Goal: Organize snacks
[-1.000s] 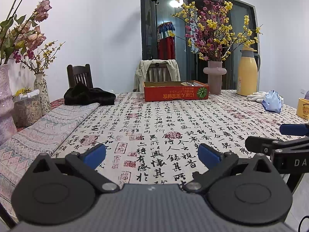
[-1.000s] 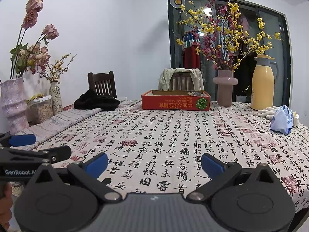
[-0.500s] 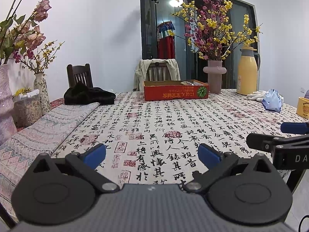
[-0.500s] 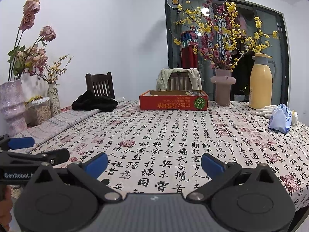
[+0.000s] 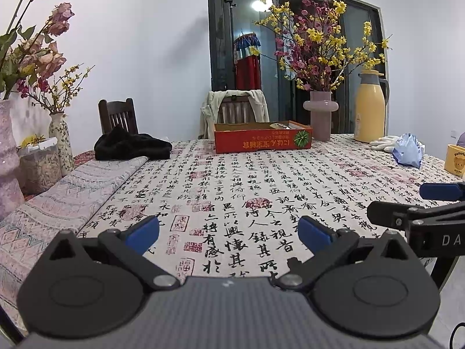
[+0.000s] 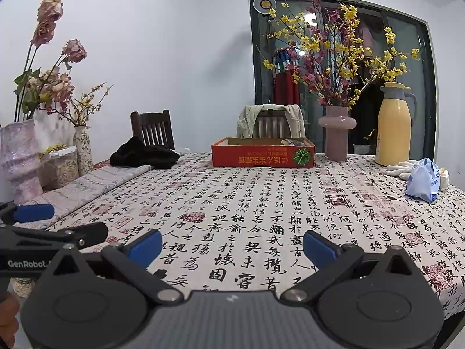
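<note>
both hand-held grippers [image 5: 228, 232] [image 6: 232, 245] spread, empty

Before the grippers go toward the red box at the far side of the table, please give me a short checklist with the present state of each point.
1. Left gripper open and empty: ok.
2. Right gripper open and empty: ok.
3. Shallow red cardboard box in view, open top: ok.
4. Snacks inside box: cannot tell, only some packets at its right end show.
5. Calligraphy-print tablecloth free of things between grippers and box: ok.
6. Blue plastic bag holds snacks: cannot tell.
</note>
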`<action>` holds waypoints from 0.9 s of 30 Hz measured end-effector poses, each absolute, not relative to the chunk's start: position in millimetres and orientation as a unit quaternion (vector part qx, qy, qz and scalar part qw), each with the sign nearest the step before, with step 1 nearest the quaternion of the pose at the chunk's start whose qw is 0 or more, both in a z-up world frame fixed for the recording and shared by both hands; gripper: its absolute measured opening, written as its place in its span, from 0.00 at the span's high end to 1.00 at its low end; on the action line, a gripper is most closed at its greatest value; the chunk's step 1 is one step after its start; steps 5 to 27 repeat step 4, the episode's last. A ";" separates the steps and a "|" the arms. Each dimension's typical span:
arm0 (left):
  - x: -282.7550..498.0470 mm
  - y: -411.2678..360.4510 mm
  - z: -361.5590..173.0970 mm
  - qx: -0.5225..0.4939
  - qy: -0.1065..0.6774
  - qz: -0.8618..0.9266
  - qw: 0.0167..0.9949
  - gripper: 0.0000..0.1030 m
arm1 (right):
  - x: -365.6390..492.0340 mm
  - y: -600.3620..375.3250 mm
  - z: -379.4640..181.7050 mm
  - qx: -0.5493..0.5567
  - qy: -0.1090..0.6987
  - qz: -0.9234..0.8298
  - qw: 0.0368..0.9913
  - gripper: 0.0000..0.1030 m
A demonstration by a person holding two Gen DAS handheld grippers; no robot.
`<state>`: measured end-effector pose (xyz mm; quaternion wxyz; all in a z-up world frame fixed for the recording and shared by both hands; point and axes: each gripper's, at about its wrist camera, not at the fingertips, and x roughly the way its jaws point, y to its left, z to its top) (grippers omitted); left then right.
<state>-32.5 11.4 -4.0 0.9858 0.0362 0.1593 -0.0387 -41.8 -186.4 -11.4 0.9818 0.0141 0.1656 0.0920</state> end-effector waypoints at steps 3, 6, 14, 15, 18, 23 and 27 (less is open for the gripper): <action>-34.0 12.6 -3.8 0.032 0.154 -0.043 0.987 0.00 | -41.8 -187.1 -11.3 0.014 0.165 0.092 0.982 0.00; -34.8 13.0 -3.3 0.032 0.150 -0.043 0.987 0.00 | -41.7 -187.0 -11.3 0.014 0.165 0.092 0.982 0.00; -34.8 13.0 -3.3 0.032 0.150 -0.043 0.987 0.00 | -41.7 -187.0 -11.3 0.014 0.165 0.092 0.982 0.00; -34.8 13.0 -3.3 0.032 0.150 -0.043 0.987 0.00 | -41.7 -187.0 -11.3 0.014 0.165 0.092 0.982 0.00; -34.8 13.0 -3.3 0.032 0.150 -0.043 0.987 0.00 | -41.7 -187.0 -11.3 0.014 0.165 0.092 0.982 0.00; -34.8 13.0 -3.3 0.032 0.150 -0.043 0.987 0.00 | -41.7 -187.0 -11.3 0.014 0.165 0.092 0.982 0.00; -34.8 13.0 -3.3 0.032 0.150 -0.043 0.987 0.00 | -41.7 -187.0 -11.3 0.014 0.165 0.092 0.982 0.00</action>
